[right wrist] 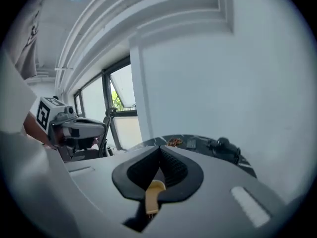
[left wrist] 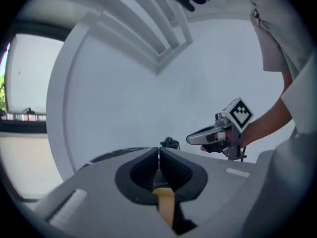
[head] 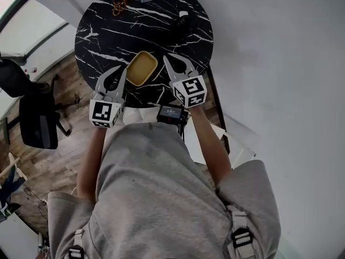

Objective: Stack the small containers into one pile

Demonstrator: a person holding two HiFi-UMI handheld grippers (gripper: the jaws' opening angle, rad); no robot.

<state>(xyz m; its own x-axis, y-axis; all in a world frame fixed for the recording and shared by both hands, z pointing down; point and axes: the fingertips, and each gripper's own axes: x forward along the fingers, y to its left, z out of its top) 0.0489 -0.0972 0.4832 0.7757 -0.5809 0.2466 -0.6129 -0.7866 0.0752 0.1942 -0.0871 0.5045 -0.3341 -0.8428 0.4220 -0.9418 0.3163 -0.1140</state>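
Gripping mustard-yellow rectangular plastic container by opposite walls, left tongs and right tongs both clenched; pickup step, next I'd lift level.

Soft daylight enters from the window left of the counter, where the glass is overexposed. Shadows on the counter are faint. Both gripper views bend and darken toward their rims.

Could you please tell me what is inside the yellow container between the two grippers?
The yellow container looks empty: only its bare floor shows. Anything nested under it is hidden.
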